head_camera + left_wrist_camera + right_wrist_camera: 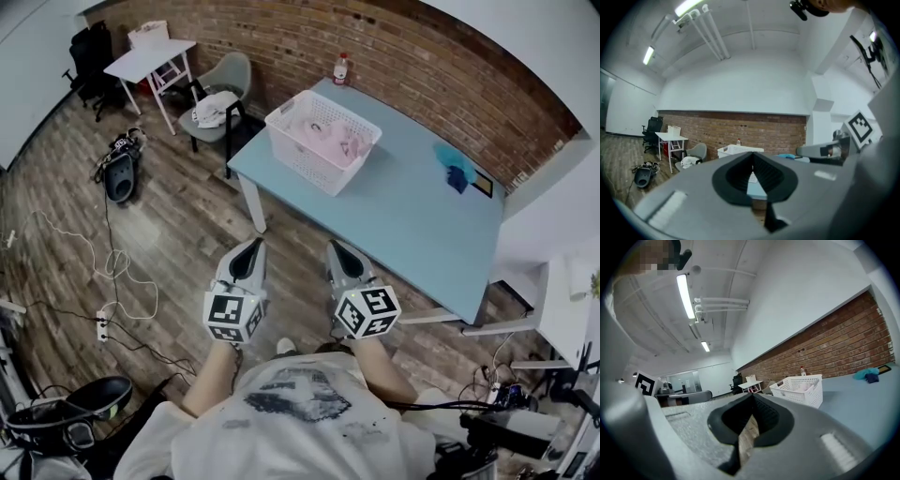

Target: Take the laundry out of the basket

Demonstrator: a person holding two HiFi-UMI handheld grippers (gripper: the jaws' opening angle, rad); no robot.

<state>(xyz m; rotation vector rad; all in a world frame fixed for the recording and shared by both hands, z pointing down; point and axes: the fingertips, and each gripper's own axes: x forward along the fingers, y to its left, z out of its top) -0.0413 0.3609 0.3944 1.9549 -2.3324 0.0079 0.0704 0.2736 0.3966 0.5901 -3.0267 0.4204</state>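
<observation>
Head view finding: the left gripper and right gripper are held side by side close to the person's body, over the floor, both aimed at the table. Each gripper view shows its jaws pressed together with nothing between them. I judge this a carrying posture for the approach, not a working one.

The white basket stands near the table's far left corner, well apart from both grippers. Pink laundry lies heaped inside, below the rim. The open top should allow a reach from above once the jaws are parted. A blue cloth lies separately toward the table's far right edge. No item has been removed from the basket yet.
</observation>
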